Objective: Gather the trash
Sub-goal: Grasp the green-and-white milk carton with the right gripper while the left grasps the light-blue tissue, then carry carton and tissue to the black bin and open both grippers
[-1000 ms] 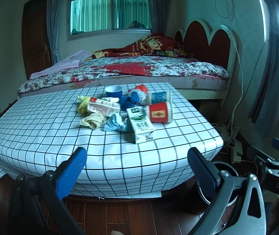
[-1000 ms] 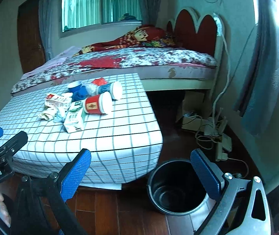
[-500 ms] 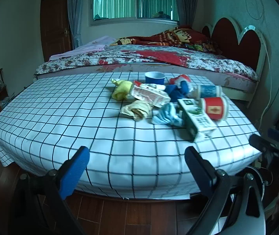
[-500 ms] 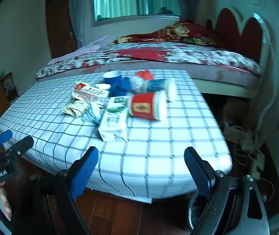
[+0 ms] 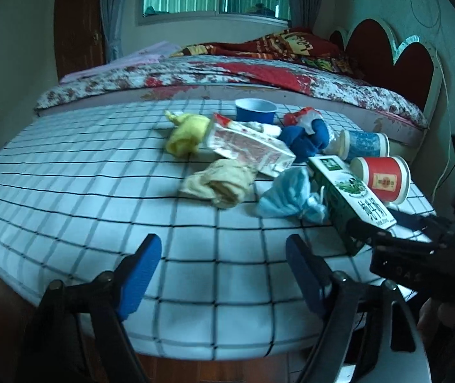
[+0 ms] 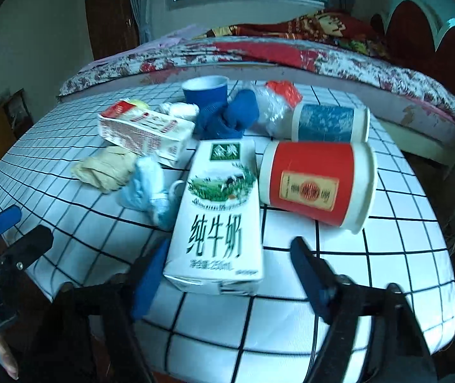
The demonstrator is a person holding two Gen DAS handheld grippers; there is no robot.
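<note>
A: White-and-green milk carton lies flat on the checked desk, directly ahead of the right gripper. Jaws have just been closing; the near end of the carton sits between them, left pad at its edge, right pad apart. Not grasped yet.

B: And the left gripper?

A: Released, nothing between its pads, jaws have been narrowing. The blue crumpled tissue and beige wad lie ahead of it, well beyond the tips.

B: Advice for the step?

A: My judgement: centre the carton between both pads before clenching, squeeze the long sides, and lift straight so the red paper cup, just right of it, isn't knocked rolling.

B: What can't be read?

A: Left pad contact is blurred. The bin is in neither view. Whether the cartons and cups are empty cannot be told. Items behind the red-printed carton are partly covered.
</note>
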